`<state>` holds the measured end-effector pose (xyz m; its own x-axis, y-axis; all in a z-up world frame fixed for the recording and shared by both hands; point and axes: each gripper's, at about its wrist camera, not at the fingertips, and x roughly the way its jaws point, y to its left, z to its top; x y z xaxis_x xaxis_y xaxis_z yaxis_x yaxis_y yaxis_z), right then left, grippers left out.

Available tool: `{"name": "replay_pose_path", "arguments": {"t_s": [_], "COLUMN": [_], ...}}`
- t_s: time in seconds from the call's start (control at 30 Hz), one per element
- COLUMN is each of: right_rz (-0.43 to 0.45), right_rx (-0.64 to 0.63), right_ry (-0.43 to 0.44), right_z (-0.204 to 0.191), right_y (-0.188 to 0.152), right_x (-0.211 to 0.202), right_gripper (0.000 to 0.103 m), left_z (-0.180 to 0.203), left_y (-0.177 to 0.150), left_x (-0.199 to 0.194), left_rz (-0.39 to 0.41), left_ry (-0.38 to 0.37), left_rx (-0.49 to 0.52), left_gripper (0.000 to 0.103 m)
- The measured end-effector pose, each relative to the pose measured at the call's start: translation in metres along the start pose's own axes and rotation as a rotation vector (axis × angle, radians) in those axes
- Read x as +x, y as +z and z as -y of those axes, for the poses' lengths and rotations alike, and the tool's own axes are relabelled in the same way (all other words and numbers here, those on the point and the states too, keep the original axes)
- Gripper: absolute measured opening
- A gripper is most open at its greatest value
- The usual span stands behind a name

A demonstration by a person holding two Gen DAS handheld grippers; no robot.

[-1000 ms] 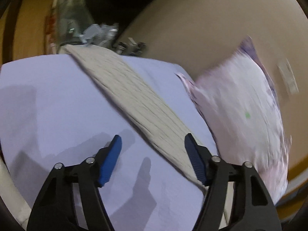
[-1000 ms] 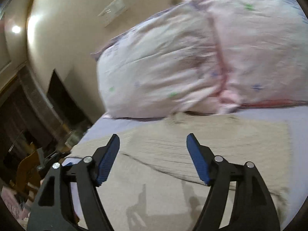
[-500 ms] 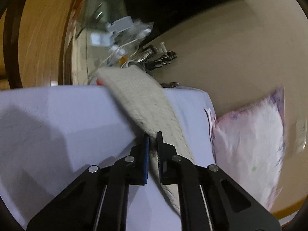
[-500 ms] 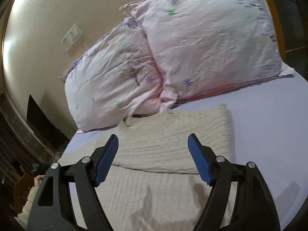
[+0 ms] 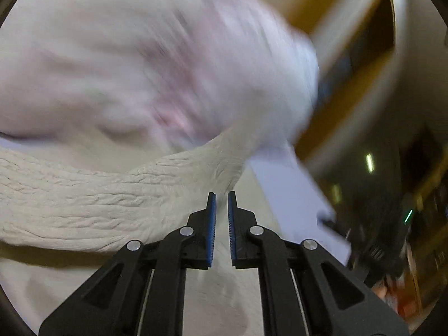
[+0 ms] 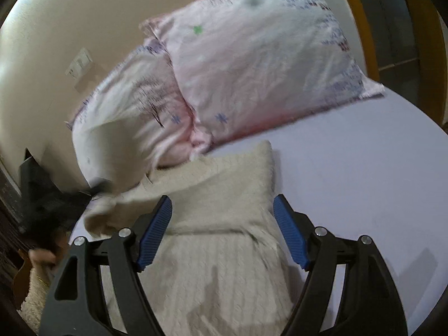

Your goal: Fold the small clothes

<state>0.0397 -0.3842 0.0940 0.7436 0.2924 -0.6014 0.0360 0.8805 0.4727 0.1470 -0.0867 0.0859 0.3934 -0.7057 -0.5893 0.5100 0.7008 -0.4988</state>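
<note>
One cream knit sweater [image 6: 224, 196] fills the lower middle of my right view, its long axis running from the bottom edge up toward the pillows [image 6: 238, 64], while its sleeve [image 5: 112, 196] stretches from my left gripper [image 5: 221, 200] out to the left edge. My left jaws are nearly together — whether they pinch knit I cannot tell — and my right gripper [image 6: 222, 207] hangs spread wide above the sweater's body. Lavender sheet [image 6: 350, 168] lies right; beige wall [image 6: 70, 19] upper left.

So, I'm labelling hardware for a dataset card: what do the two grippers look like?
Both match: the left gripper and right gripper have matte black angular linkage arms, silver pivot rivets and ribbed blue finger pads. No cables or markings show.
</note>
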Motion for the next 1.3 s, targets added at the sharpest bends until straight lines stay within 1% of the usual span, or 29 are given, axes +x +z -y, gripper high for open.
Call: {"name": "replay_pose_path", "arguments": {"t_s": [0.03, 0.07, 0.1, 0.13, 0.2, 0.23, 0.27, 0.3, 0.33, 0.4, 0.47, 0.5, 0.53, 0.6, 0.63, 0.7, 0.77, 0.8, 0.83, 0.9, 0.93, 0.97, 1.0, 1.03, 1.1, 1.13, 1.17, 1.27, 1.3], "right_rz": [-0.017, -0.02, -0.019, -0.016, -0.028, -0.047, -0.068, -0.094, -0.144, -0.202, -0.287, -0.335, -0.361, -0.408, -0.436, -0.481, -0.507, -0.511, -0.491, -0.481, -0.481, -0.484, -0.492, -0.495, -0.481, -0.452, -0.429, -0.331, -0.295], "right_rx": [0.002, -0.002, -0.012, -0.026, -0.039, -0.042, -0.042, -0.043, -0.05, -0.064, -0.055, -0.017, 0.017, 0.122, 0.166, 0.229, 0.249, 0.254, 0.254, 0.262, 0.262, 0.264, 0.265, 0.263, 0.242, 0.216, 0.196, 0.127, 0.098], "right_ry": [0.0, 0.009, 0.016, 0.026, 0.075, 0.12, 0.161, 0.201, 0.261, 0.312, 0.344, 0.363, 0.381, 0.407, 0.411, 0.43, 0.467, 0.496, 0.526, 0.576, 0.582, 0.585, 0.593, 0.6, 0.607, 0.613, 0.621, 0.672, 0.682], "right_z": [0.004, 0.007, 0.011, 0.015, 0.023, 0.027, 0.03, 0.033, 0.037, 0.04, 0.047, 0.054, 0.06, 0.076, 0.081, 0.088, 0.086, 0.083, 0.078, 0.071, 0.069, 0.067, 0.065, 0.066, 0.064, 0.06, 0.056, 0.039, 0.033], "right_y": [-0.003, -0.006, -0.009, -0.014, -0.024, -0.032, -0.04, -0.048, -0.063, -0.083, -0.111, -0.126, -0.136, -0.156, -0.164, -0.177, -0.184, -0.186, -0.188, -0.19, -0.19, -0.191, -0.194, -0.196, -0.197, -0.193, -0.188, -0.155, -0.142], "right_x": [-0.005, -0.011, -0.021, -0.033, -0.053, -0.064, -0.073, -0.081, -0.09, -0.101, -0.108, -0.109, -0.107, -0.096, -0.087, -0.067, -0.053, -0.048, -0.043, -0.036, -0.034, -0.031, -0.029, -0.029, -0.032, -0.038, -0.044, -0.063, -0.068], "right_gripper": [0.075, 0.075, 0.075, 0.078, 0.081, 0.081, 0.081, 0.081, 0.081, 0.081, 0.081, 0.081, 0.081, 0.081, 0.081, 0.081, 0.079, 0.079, 0.078, 0.072, 0.064, 0.046, 0.034, 0.009, 0.007, 0.007, 0.007, 0.007, 0.007], "left_z": [0.005, 0.006, 0.007, 0.005, -0.005, -0.009, -0.018, -0.024, -0.031, -0.041, -0.06, -0.067, -0.08, -0.099, -0.106, -0.116, -0.125, -0.132, -0.134, -0.137, -0.137, -0.136, -0.136, -0.138, -0.146, -0.147, -0.145, -0.119, -0.109], "left_y": [-0.009, -0.015, -0.025, -0.029, -0.039, -0.046, -0.058, -0.066, -0.079, -0.112, -0.148, -0.164, -0.189, -0.22, -0.235, -0.26, -0.274, -0.278, -0.28, -0.281, -0.28, -0.282, -0.28, -0.281, -0.284, -0.287, -0.285, -0.264, -0.247], "left_x": [0.015, 0.019, 0.011, -0.002, -0.041, -0.06, -0.09, -0.107, -0.133, -0.178, -0.215, -0.229, -0.244, -0.252, -0.251, -0.241, -0.228, -0.216, -0.206, -0.194, -0.187, -0.184, -0.178, -0.176, -0.178, -0.185, -0.19, -0.208, -0.215], "left_rz": [-0.062, -0.091, -0.087, -0.07, -0.026, -0.011, 0.011, 0.026, 0.053, 0.093, 0.131, 0.145, 0.16, 0.161, 0.146, 0.105, 0.088, 0.088, 0.093, 0.091, 0.084, 0.078, 0.067, 0.063, 0.085, 0.104, 0.119, 0.157, 0.179], "left_ry": [-0.028, -0.051, -0.049, -0.035, -0.028, -0.031, -0.027, -0.016, 0.008, 0.067, 0.108, 0.103, 0.088, 0.1, 0.108, 0.122, 0.095, 0.051, 0.014, -0.023, -0.029, -0.029, -0.024, -0.031, -0.107, -0.131, -0.133, -0.148, -0.151], "left_rx": [0.0, 0.005, 0.027, 0.041, 0.043, 0.036, 0.026, 0.022, 0.018, 0.004, -0.072, -0.111, -0.175, -0.258, -0.283, -0.303, -0.332, -0.366, -0.386, -0.399, -0.398, -0.394, -0.395, -0.41, -0.486, -0.508, -0.504, -0.419, -0.374], "left_gripper": [0.007, 0.007, 0.007, 0.007, 0.007, 0.016, 0.022, 0.038, 0.052, 0.063, 0.065, 0.066, 0.067, 0.067, 0.067, 0.067, 0.067, 0.067, 0.067, 0.066, 0.063, 0.059, 0.047, 0.027, 0.007, 0.006, 0.006, 0.006, 0.006]}}
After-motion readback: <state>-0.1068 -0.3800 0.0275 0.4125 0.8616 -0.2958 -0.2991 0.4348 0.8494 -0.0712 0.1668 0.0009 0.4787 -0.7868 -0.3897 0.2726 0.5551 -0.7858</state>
